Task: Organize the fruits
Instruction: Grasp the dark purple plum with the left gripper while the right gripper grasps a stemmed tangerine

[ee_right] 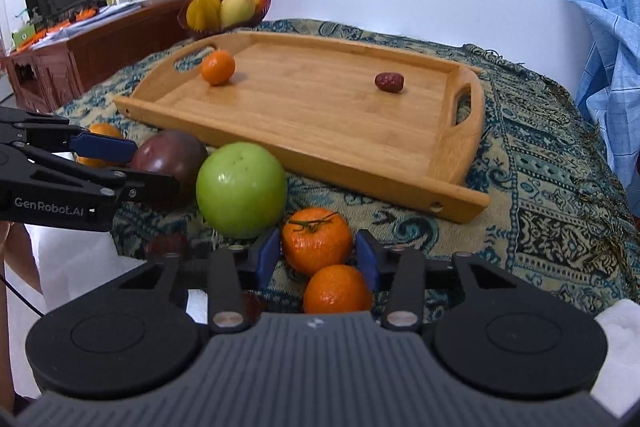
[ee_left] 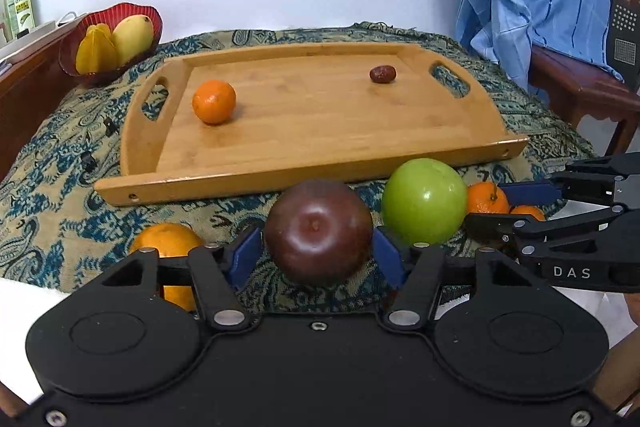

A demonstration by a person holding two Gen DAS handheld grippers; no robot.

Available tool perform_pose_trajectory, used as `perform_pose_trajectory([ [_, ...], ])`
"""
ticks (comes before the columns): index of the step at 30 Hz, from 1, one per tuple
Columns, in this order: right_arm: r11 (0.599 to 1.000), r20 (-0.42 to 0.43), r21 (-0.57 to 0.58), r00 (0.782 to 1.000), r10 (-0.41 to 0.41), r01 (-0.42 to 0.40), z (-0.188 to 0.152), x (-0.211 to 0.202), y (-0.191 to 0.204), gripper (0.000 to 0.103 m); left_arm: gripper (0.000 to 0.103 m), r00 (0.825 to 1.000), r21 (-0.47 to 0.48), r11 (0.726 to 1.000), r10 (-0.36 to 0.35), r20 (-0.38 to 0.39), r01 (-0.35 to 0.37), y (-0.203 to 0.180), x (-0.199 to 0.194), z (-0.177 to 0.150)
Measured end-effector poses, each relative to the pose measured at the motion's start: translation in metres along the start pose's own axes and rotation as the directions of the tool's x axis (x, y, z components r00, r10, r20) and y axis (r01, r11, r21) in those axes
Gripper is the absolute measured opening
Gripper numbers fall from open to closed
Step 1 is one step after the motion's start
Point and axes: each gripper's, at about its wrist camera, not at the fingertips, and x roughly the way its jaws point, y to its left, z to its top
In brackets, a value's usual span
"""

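The left tongs [ee_left: 319,247] have their blue pads against both sides of a round dark purple-red plum [ee_left: 319,229], clenched on it as it sits on the bench under a teal-and-tan paisley cloth [ee_left: 60,227]. Just right of them lies a glossy green apple [ee_left: 424,201], and at their left a large orange fruit [ee_left: 168,241].

The right tongs [ee_right: 316,253] bracket a stemmed orange mandarin [ee_right: 317,239], pads at its flanks; whether they press it I cannot tell. A second mandarin [ee_right: 337,289] lies nearer the tongs' body.

Beyond both tongs rests a bamboo tray with cut-out handles [ee_left: 280,177], holding a small orange [ee_left: 214,101] at left and a wrinkled red date [ee_left: 382,74] at right. Farther left stands a red fluted bowl [ee_left: 72,67].
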Motion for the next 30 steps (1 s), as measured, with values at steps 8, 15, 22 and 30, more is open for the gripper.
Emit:
perform_pose_trajectory([
  [8,1.000,0.003,0.009,1.000,-0.002,0.002,0.003,0.002,0.000,0.042,0.061,1.000,0.011,1.000,0.027,0.016,-0.027,-0.006,0.009,-0.003],
  [15,0.998,0.036,0.056,0.999,0.000,-0.002,0.011,-0.003,-0.008,0.042,0.058,0.999,0.007,0.999,0.038,0.011,-0.038,-0.006,0.007,0.001],
  [22,0.993,0.100,0.115,0.994,-0.033,0.021,0.024,-0.008,-0.017,0.042,0.057,0.998,-0.025,0.998,0.053,0.034,-0.052,0.001,-0.001,0.007],
  [30,0.978,0.125,0.202,0.989,-0.075,0.049,0.047,0.005,-0.026,0.042,0.057,0.993,-0.046,0.997,0.069,0.092,-0.065,0.009,-0.014,0.031],
])
